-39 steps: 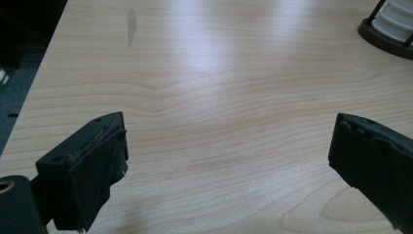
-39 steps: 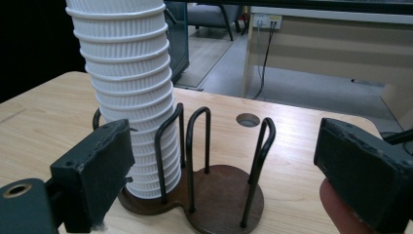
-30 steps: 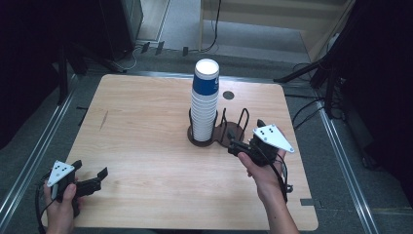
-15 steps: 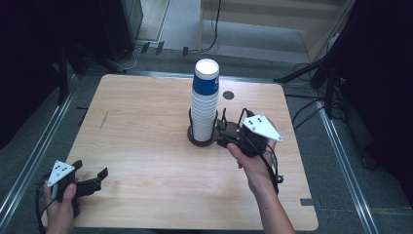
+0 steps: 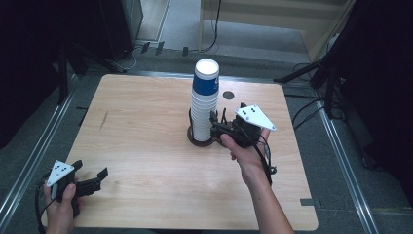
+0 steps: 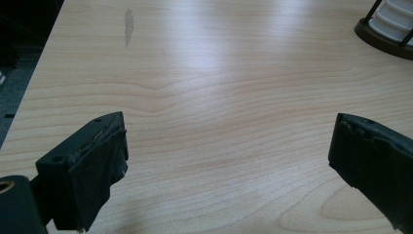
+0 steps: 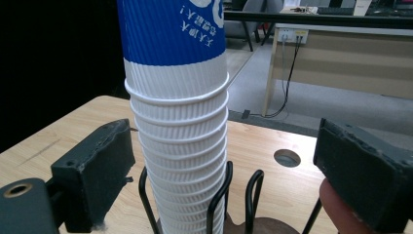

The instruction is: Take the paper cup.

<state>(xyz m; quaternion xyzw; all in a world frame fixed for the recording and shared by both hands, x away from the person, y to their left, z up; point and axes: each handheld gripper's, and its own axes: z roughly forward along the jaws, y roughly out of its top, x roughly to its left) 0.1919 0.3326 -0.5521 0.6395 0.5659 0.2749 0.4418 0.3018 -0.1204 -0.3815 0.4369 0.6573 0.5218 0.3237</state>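
while upright in its holder, cup stack between right tool pads, untouched

The right claw has moved leftward across the surface, from beside the empty wire holder to the foot of the stack of cups. Its jaws now stand apart on either side of the stack, not pressing it. The right hand has come along, now covering the empty holder.
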